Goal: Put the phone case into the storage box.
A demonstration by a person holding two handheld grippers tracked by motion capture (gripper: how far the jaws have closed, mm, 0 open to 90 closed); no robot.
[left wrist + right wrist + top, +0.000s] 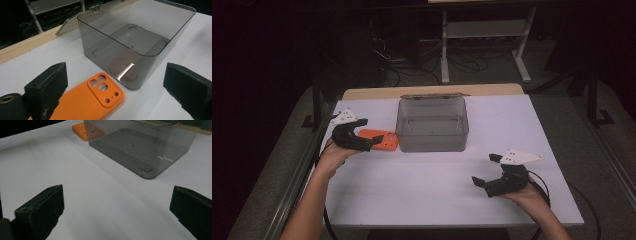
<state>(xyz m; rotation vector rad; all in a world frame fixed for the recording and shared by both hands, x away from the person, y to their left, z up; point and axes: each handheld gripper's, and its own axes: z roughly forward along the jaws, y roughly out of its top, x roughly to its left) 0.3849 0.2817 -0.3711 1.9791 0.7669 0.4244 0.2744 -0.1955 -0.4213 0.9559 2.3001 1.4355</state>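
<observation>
An orange phone case (382, 139) lies flat on the white table (427, 185), camera cut-outs up, just left of a smoky see-through box (432, 140) with nothing in it. My left gripper (369, 131) hovers over the case's left end, open. In the left gripper view the case (100, 100) lies low between the wide-apart jaws of the left gripper (115, 72), and neither pad touches it; the box (112, 47) stands just beyond. My right gripper (486, 170) is open at the front right, nothing between its jaws. In the right gripper view this gripper (117, 192) faces the box (140, 147) and the case (80, 130).
The box's lid (432, 95) hangs open behind it, near the table's wooden back edge (372, 93). Bare white tabletop lies between the two grippers and in front of the box. A white frame (484, 30) and cables stand on the dark floor beyond.
</observation>
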